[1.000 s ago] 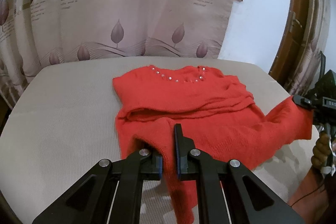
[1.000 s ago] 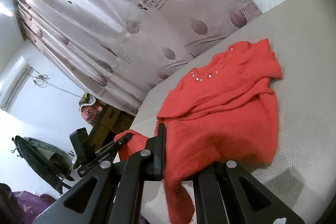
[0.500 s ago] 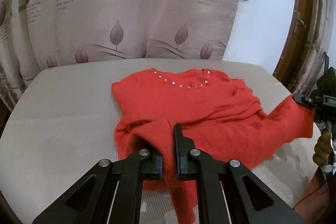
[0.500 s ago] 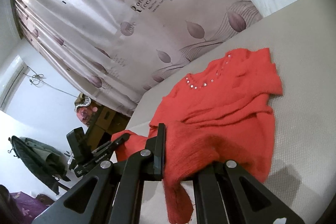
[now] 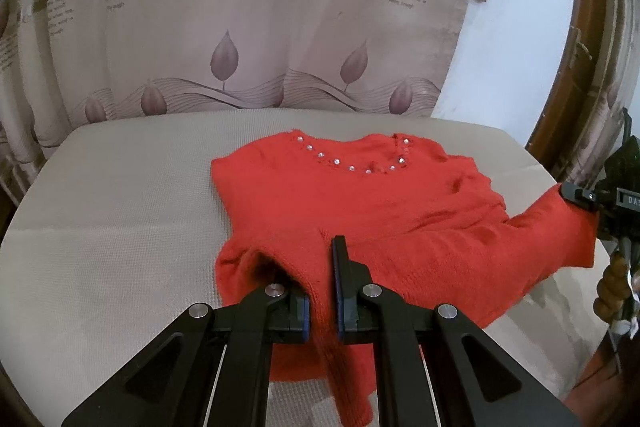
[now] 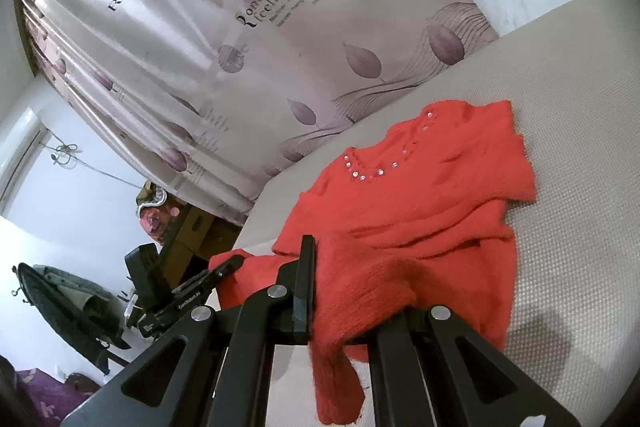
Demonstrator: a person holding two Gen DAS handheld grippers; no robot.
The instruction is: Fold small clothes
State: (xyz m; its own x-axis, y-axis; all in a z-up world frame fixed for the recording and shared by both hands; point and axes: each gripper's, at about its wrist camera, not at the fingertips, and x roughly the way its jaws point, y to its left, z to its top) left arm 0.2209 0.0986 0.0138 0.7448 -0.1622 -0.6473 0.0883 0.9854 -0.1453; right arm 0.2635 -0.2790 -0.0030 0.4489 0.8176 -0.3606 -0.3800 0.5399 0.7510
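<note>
A red knit sweater point(image 5: 360, 211) with a beaded neckline lies on the beige padded table point(image 5: 112, 219), neck toward the curtain. My left gripper point(image 5: 320, 291) is shut on its near left hem corner and holds it lifted. My right gripper point(image 6: 340, 291) is shut on the near right hem corner, the knit draped over its right finger. The right gripper also shows at the right edge of the left wrist view point(image 5: 576, 197). The left gripper shows in the right wrist view point(image 6: 224, 269), holding red cloth. The sweater point(image 6: 420, 211) is folded across its middle.
A leaf-print curtain point(image 5: 260, 27) hangs behind the table. A wooden door frame point(image 5: 580, 67) stands at the right. Off the table's left end are cardboard boxes point(image 6: 192, 231) and dark clothing on a rack point(image 6: 68, 295).
Both grippers have carried the hem forward toward the neckline. The sweater's near part now lies further over the body.
</note>
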